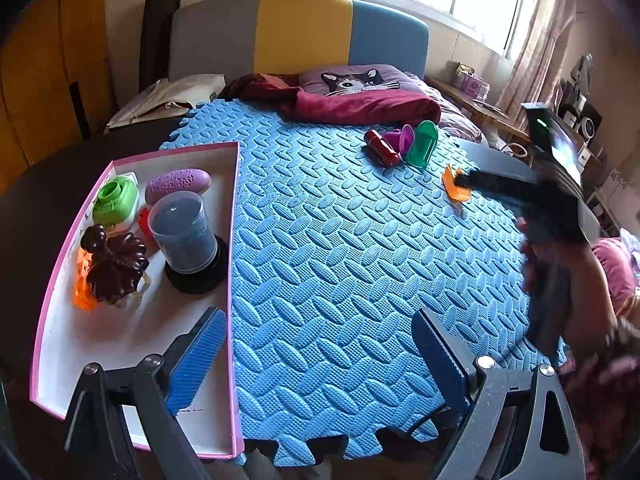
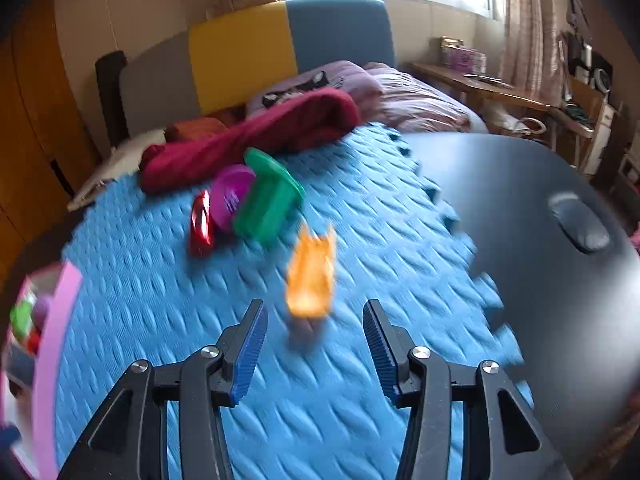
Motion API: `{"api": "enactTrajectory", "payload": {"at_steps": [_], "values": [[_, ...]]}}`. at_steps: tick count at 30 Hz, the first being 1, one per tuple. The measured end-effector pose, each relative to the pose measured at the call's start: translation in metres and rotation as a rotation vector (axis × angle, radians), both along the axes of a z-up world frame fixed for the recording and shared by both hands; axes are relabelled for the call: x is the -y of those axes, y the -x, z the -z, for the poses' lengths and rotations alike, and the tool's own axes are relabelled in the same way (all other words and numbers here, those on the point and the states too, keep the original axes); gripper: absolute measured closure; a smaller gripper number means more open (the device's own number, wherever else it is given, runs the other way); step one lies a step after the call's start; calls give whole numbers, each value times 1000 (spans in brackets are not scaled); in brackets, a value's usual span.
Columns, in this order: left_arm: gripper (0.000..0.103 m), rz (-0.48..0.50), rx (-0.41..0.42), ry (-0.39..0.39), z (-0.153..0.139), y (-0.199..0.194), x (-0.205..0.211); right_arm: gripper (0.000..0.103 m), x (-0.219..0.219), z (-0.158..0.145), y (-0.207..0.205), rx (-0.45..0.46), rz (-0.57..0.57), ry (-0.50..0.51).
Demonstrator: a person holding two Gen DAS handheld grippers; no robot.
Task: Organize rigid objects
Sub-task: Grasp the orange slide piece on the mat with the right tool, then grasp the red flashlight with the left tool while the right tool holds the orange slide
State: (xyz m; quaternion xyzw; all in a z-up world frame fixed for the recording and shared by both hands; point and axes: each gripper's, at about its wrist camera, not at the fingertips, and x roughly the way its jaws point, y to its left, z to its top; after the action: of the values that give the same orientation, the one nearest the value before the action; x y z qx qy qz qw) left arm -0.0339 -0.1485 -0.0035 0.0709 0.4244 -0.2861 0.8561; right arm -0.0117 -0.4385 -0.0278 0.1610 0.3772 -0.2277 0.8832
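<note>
A pink-rimmed white tray (image 1: 132, 336) lies at the left on the blue foam mat (image 1: 340, 260). It holds a green toy (image 1: 114, 200), a purple oval (image 1: 178, 185), a dark cup (image 1: 184, 236) on a black disc and a brown leaf-shaped piece (image 1: 116, 266). My left gripper (image 1: 320, 360) is open over the tray's right edge and the mat. An orange piece (image 2: 312, 276) lies on the mat just ahead of my open right gripper (image 2: 314, 344), which also shows in the left wrist view (image 1: 464, 182). A red piece (image 2: 200, 220), a purple piece (image 2: 230, 198) and a green piece (image 2: 266, 198) lie beyond it.
A dark red cloth (image 2: 256, 136) and a cat pillow (image 1: 352, 80) lie at the mat's far edge. A black table (image 2: 540, 240) with a mouse (image 2: 580, 224) is at the right. The tray's edge (image 2: 52, 320) shows at the left.
</note>
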Motion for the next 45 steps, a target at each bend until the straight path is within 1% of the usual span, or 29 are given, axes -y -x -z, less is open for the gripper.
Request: {"api": "enactTrajectory", "payload": {"at_steps": [3,5,6,8,9,10,11,12,15,17,19,20,24,27,29,32,34,38,40,43,45], "values": [[9,-6,1,-6,-1,-1,-1,53,2,5,-23,-33,-1,50],[9,-7,6,-13,-1,-2,-1,53,7,11,-29,-38,7,39],[9,-10,10,-16,-2,-3,-1,55,10,15,-31,-34,7,20],[9,-13,11,-18,-2,-4,1,61,16,21,-32,-33,5,-12],[9,-13,9,-17,-3,-6,3,69,18,24,-32,-38,10,-19],[9,-14,10,-15,-4,-7,5,72,19,24,-30,-28,11,-11],[9,-14,10,-15,-5,-8,8,72,19,24,-29,-20,5,-16],[9,-11,9,-13,-6,-10,12,77,21,24,-27,-8,0,-31],[9,-6,15,-9,-11,-15,26,77,23,24,-18,12,-15,-59],[9,-17,28,-9,-15,-21,37,77,21,24,-9,16,-25,-59],[4,-32,35,0,-20,-28,49,77,20,24,1,23,-31,-68],[0,-38,36,6,-21,-32,54,77,20,25,6,23,-29,-73],[0,-64,6,31,-21,-59,87,77,21,27,21,48,-19,-98],[0,-109,-19,11,-15,-87,113,77,22,27,23,56,-11,-107],[0,-138,-21,-4,-8,-108,131,77,22,27,22,55,-11,-103],[0,-168,-19,-52,2,-135,153,77,23,28,23,64,-11,-114],[2,-166,-29,-86,12,-153,168,77,24,28,23,69,-11,-120],[14,-128,-26,-136,26,-172,191,77,24,29,23,71,-11,-119],[14,-114,-19,-140,30,-177,201,77,25,29,24,76,-10,-126],[14,-93,-4,-122,30,-182,212,77,27,30,26,91,-9,-145],[14,-73,21,-139,31,-182,222,77,28,30,26,96,-8,-152]]}}
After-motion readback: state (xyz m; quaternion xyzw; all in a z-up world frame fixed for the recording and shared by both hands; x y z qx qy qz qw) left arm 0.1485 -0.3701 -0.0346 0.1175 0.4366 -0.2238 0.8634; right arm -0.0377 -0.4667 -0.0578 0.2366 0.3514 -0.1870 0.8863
